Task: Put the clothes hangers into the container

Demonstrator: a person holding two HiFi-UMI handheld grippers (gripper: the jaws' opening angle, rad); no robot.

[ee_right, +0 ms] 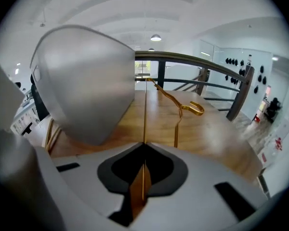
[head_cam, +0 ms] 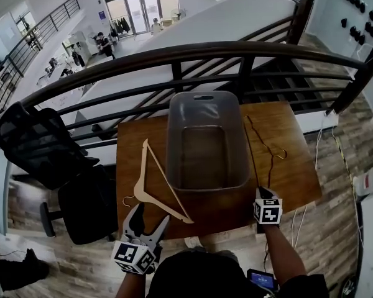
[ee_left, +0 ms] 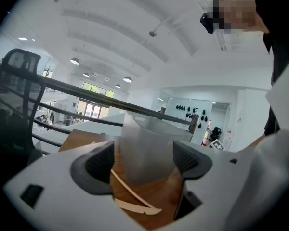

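Observation:
A grey translucent container point(head_cam: 174, 143) stands empty in the middle of the wooden table point(head_cam: 295, 179). Left of it a pale wooden hanger point(head_cam: 155, 180) lies flat. Right of it lies a thin gold wire hanger point(head_cam: 265, 146), its hook point(head_cam: 281, 154) pointing right. My right gripper point(head_cam: 262, 192) is at the table's front right, shut on the near end of the wire hanger point(ee_right: 176, 100), whose thin bar point(ee_right: 144, 114) runs out from between the jaws beside the container point(ee_right: 86, 90). My left gripper point(head_cam: 150, 215) hovers open off the front left edge, facing the wooden hanger point(ee_left: 132, 196) and container point(ee_left: 144, 148).
A dark metal railing point(head_cam: 236, 53) curves close behind the table, with a drop to a lower floor beyond. A black mesh chair point(head_cam: 43, 148) stands left of the table. Cables point(head_cam: 301, 219) trail on the wooden floor to the right.

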